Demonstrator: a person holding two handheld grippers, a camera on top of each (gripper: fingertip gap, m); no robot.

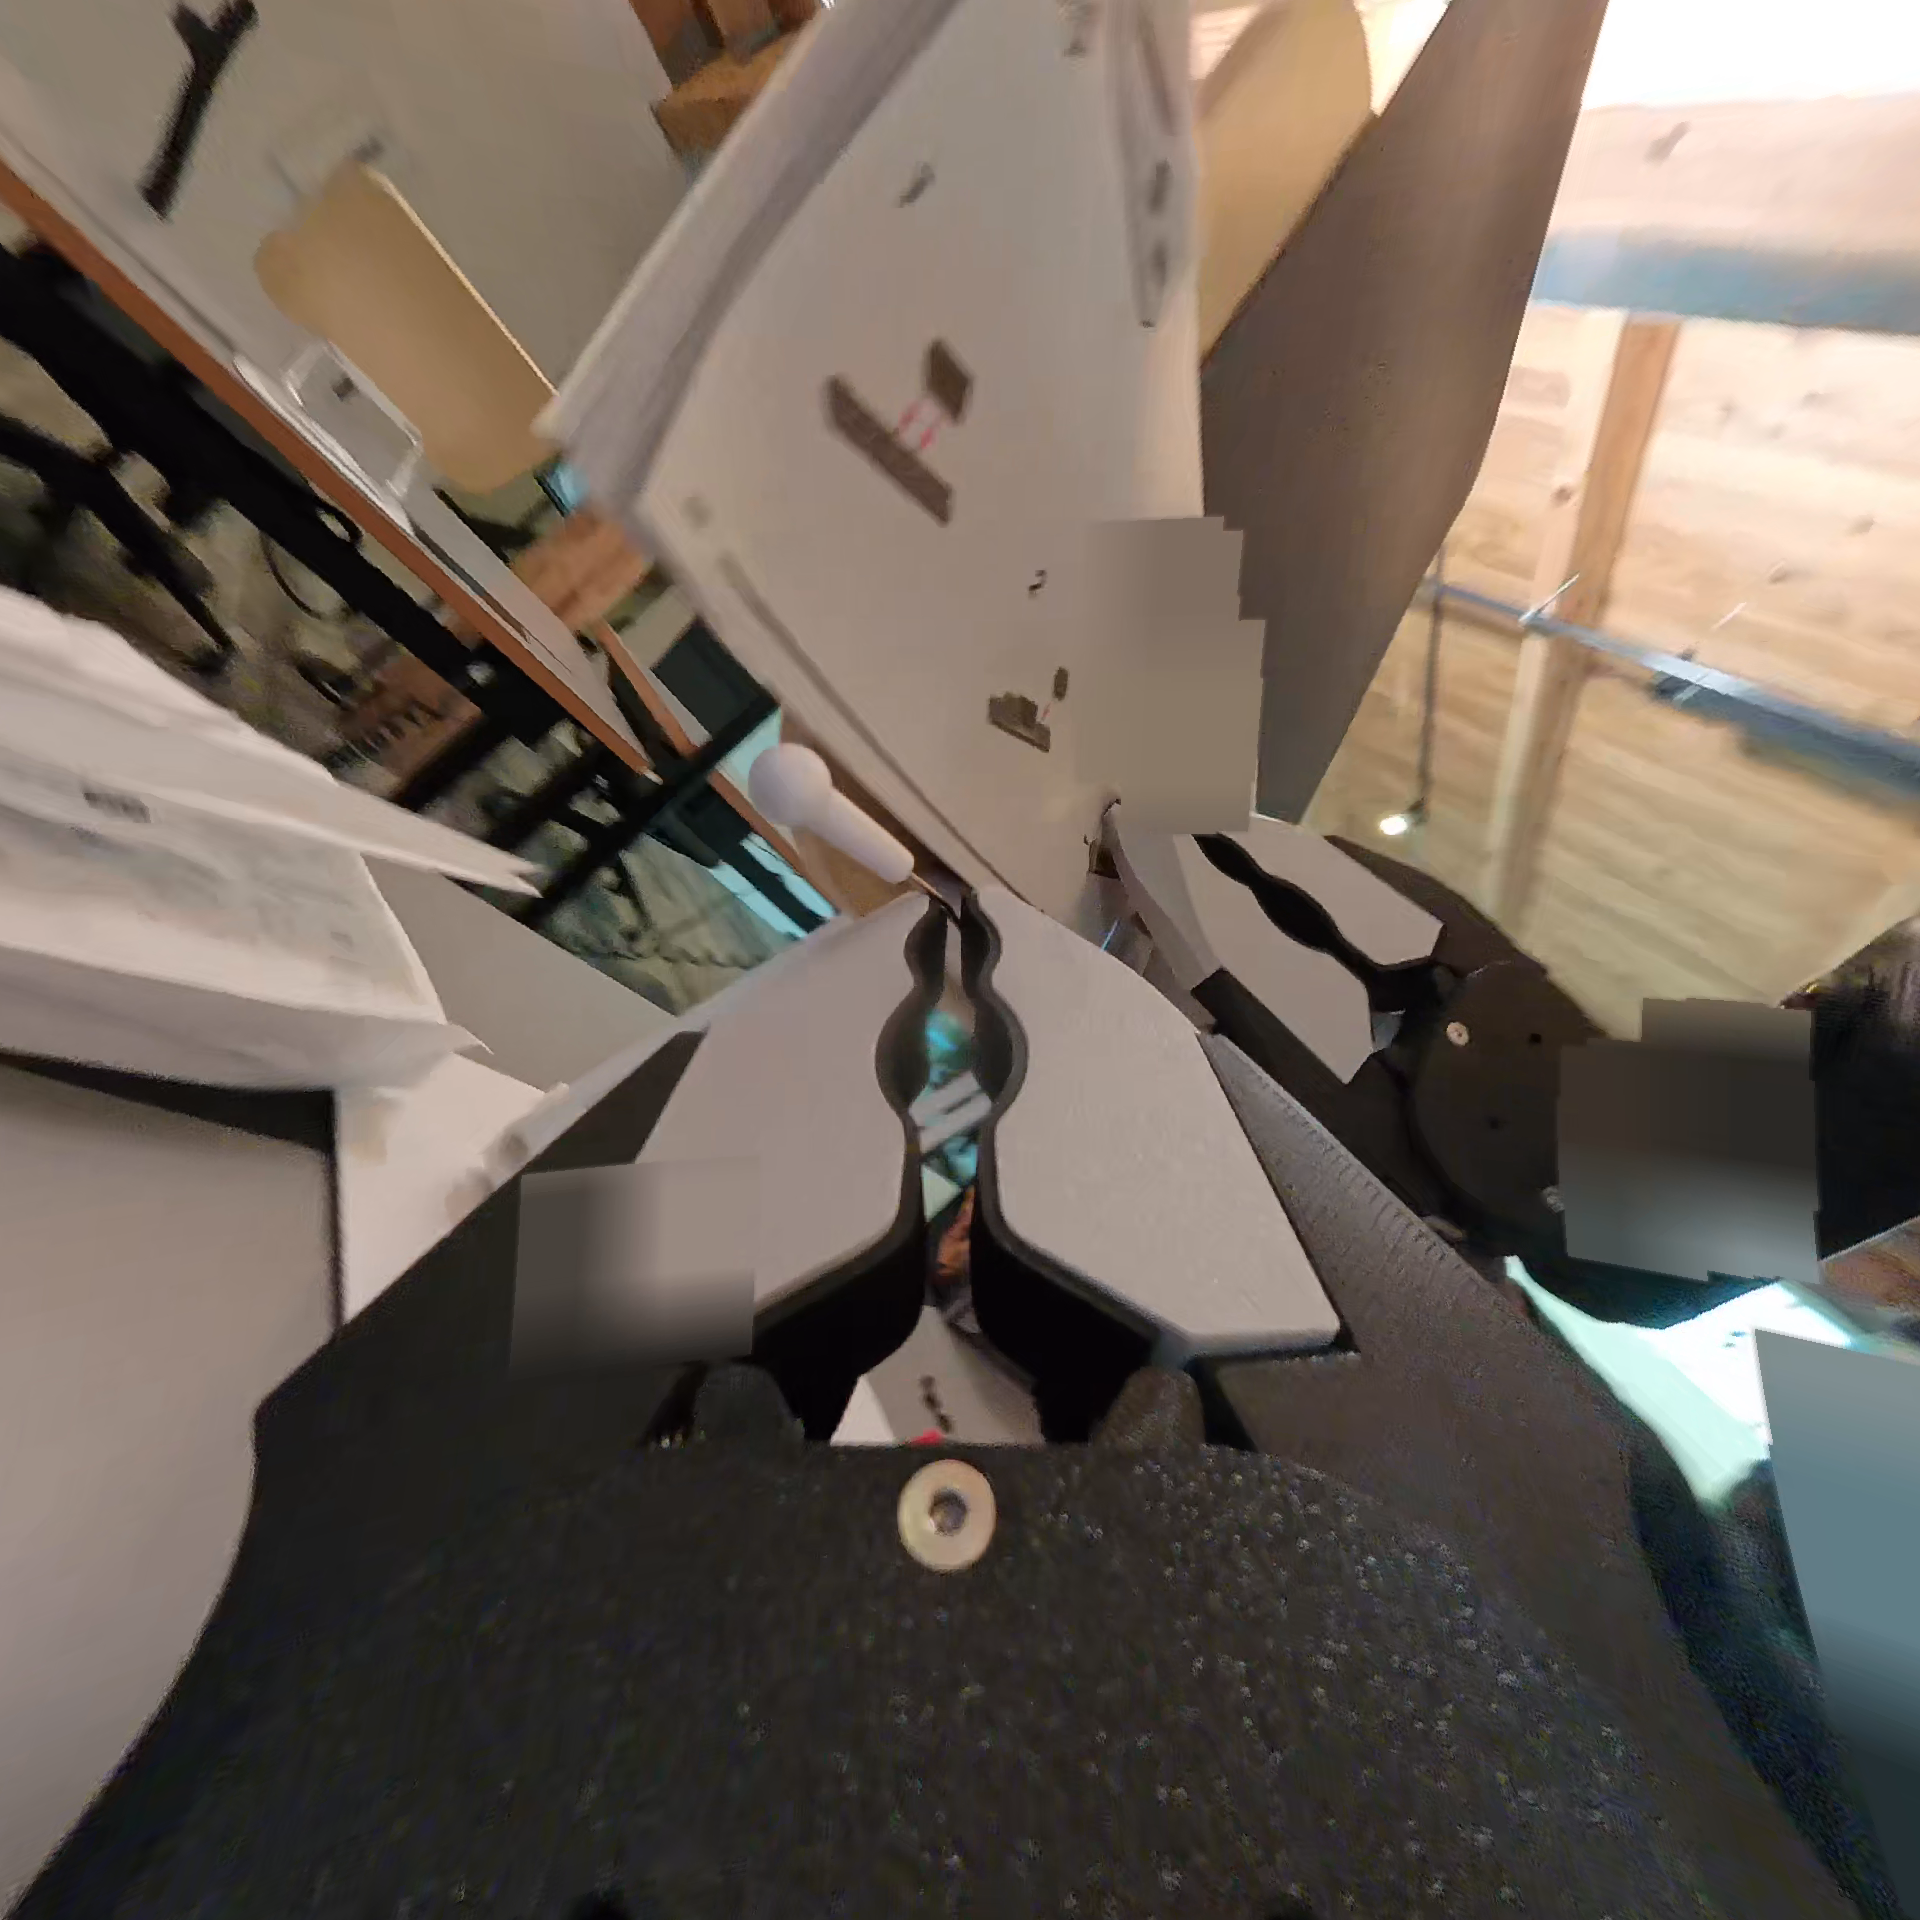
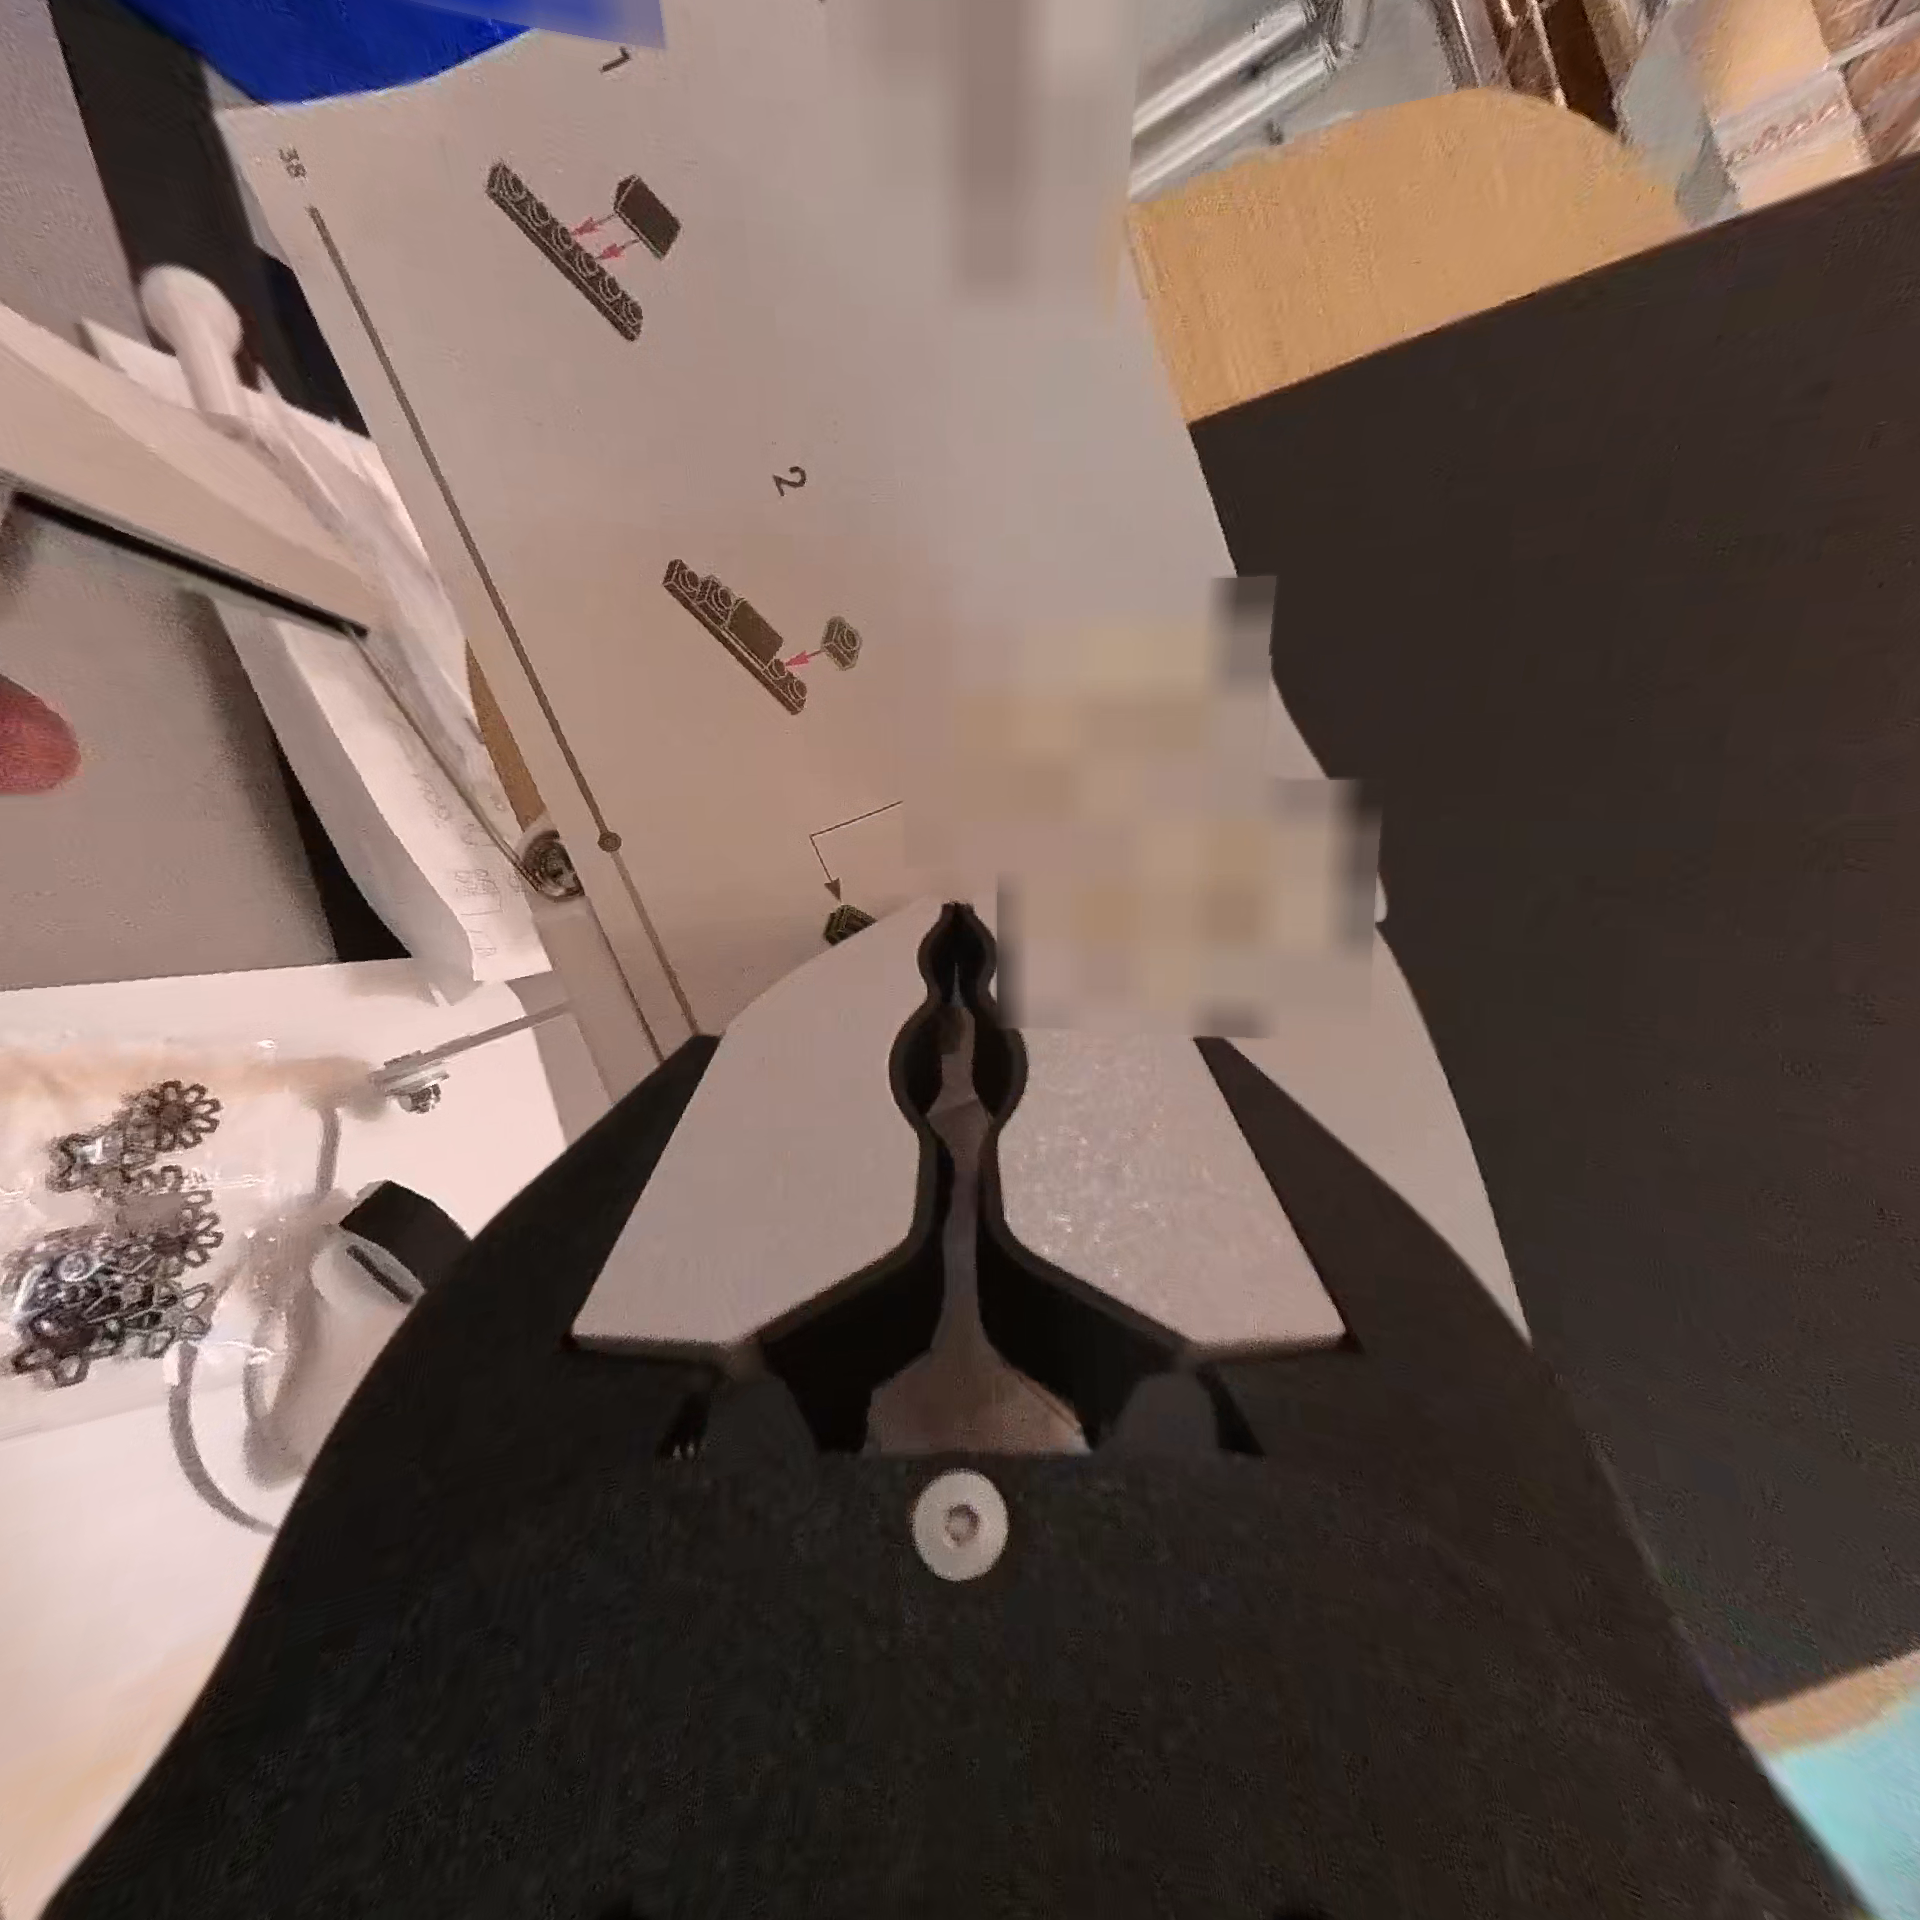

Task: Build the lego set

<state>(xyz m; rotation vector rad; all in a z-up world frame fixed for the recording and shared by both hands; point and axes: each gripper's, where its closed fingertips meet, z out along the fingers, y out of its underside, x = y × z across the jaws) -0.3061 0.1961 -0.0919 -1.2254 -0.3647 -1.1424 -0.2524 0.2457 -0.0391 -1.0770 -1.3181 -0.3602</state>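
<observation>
The instruction booklet is lifted up in front of both cameras, and its open page with brick drawings fills the right wrist view. My left gripper is shut on the booklet's lower edge, and printed paper shows through the gap behind its fingers. My right gripper is shut on a page of the booklet, and a thin sheet runs down between its fingers. It also shows in the left wrist view, close to the right of my left gripper, at the same lower edge.
A clear bag of small black pieces lies at the lower left. A white frame and loose papers are on the left. A white peg is just left of my left fingertips. A dark panel stands on the right. About 10 cm separates my left fingertips from my right.
</observation>
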